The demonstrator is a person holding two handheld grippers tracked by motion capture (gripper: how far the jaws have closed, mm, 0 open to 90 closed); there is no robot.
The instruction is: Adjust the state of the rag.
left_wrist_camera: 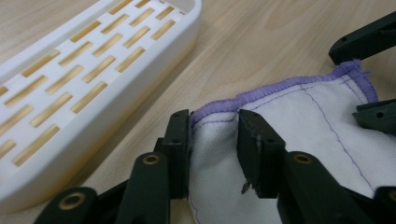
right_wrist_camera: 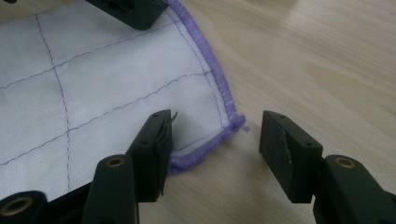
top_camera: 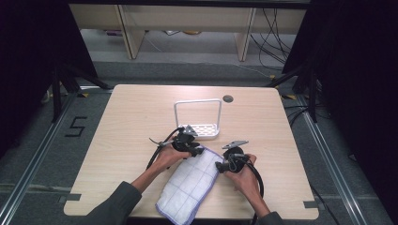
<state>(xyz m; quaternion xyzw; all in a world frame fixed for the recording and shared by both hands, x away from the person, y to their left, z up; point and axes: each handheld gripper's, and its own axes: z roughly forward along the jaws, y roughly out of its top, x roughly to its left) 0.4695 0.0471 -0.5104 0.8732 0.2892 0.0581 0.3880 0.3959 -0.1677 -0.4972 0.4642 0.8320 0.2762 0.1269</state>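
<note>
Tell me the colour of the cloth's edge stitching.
Purple, around a white cloth quilted with thin purple lines; the right gripper view shows it best.

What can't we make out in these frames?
- High view: jaw tips of the left gripper and right gripper on the cloth are too small to judge.
- Left gripper view: the white rack is cut off by the left and top edges.
- Right gripper view: the cloth runs past the left edge; a fold can't be told.
</note>
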